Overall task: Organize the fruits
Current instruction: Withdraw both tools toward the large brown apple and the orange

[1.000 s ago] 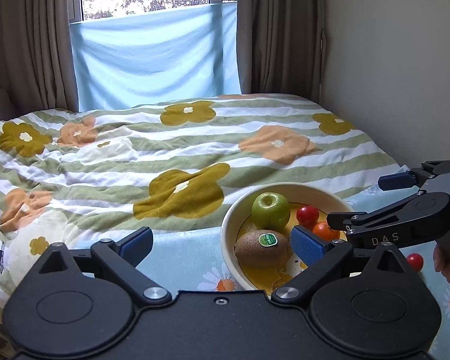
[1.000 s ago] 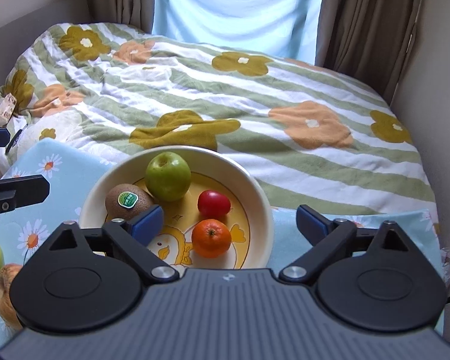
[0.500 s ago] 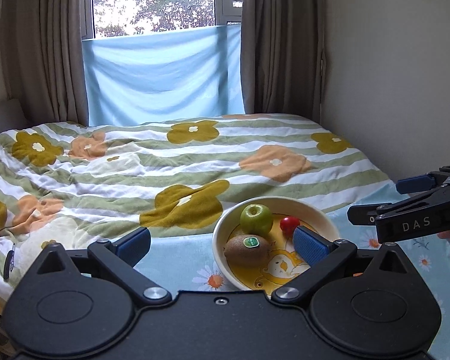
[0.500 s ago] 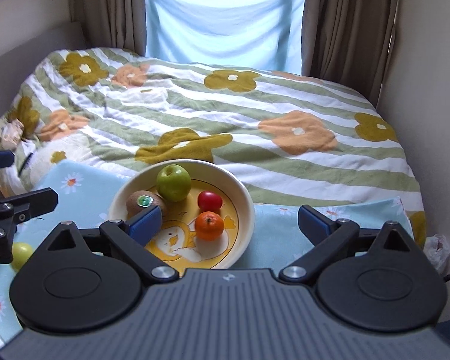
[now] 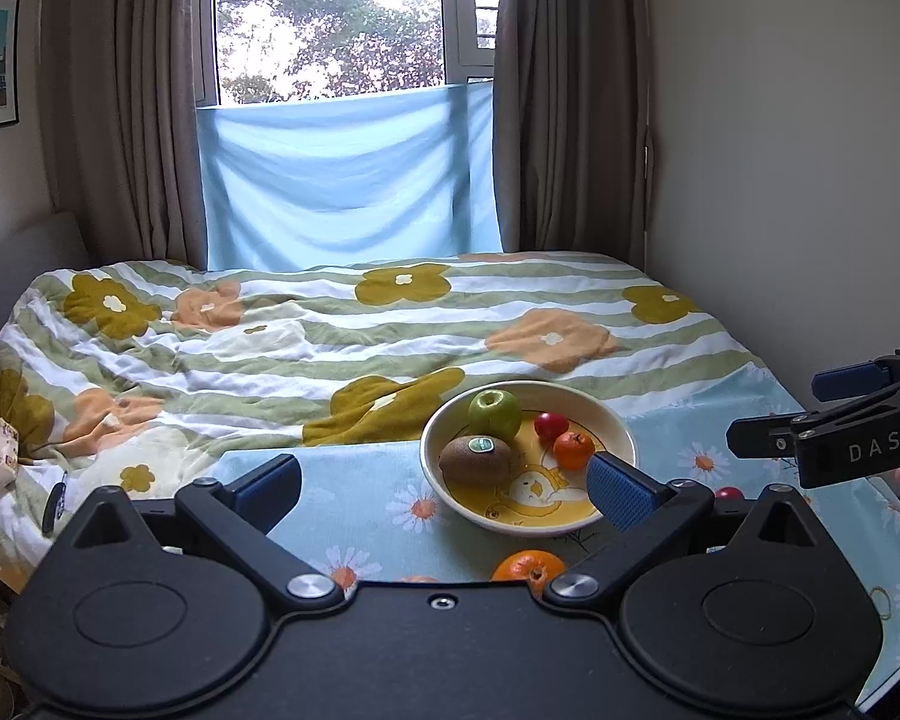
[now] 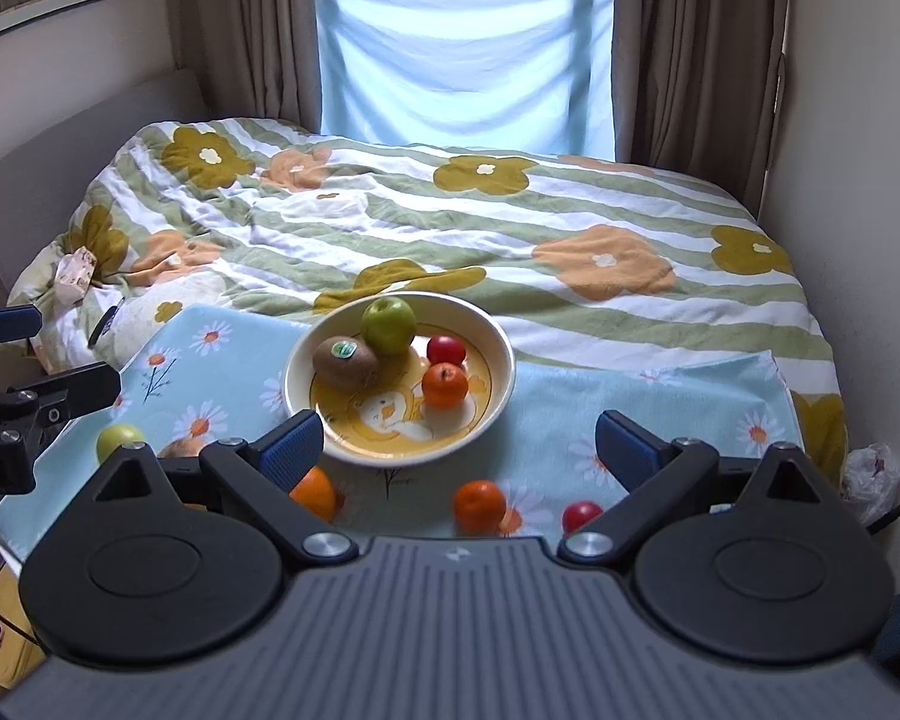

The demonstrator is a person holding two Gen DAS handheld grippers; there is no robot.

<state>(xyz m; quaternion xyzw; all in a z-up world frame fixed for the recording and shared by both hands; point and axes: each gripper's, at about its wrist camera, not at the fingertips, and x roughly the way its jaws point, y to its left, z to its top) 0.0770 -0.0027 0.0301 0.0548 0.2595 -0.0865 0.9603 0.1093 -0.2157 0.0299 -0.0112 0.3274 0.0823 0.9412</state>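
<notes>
Fruits are sitting partly sorted: green apple [image 6: 389, 324], kiwi [image 6: 345, 362], tomato [image 6: 446, 350] and tangerine [image 6: 444, 384] are resting in the bowl [image 6: 501, 354]; others are waiting on the daisy cloth [image 6: 642, 402]. Left gripper [image 5: 444, 483] and right gripper [image 6: 459, 441] are hovering spread, empty, probably choosing.

I see my right gripper [image 6: 459, 444] with jaws apart above the bowl [image 6: 498, 354] near the bed's [image 6: 570, 204] foot edge.
</notes>
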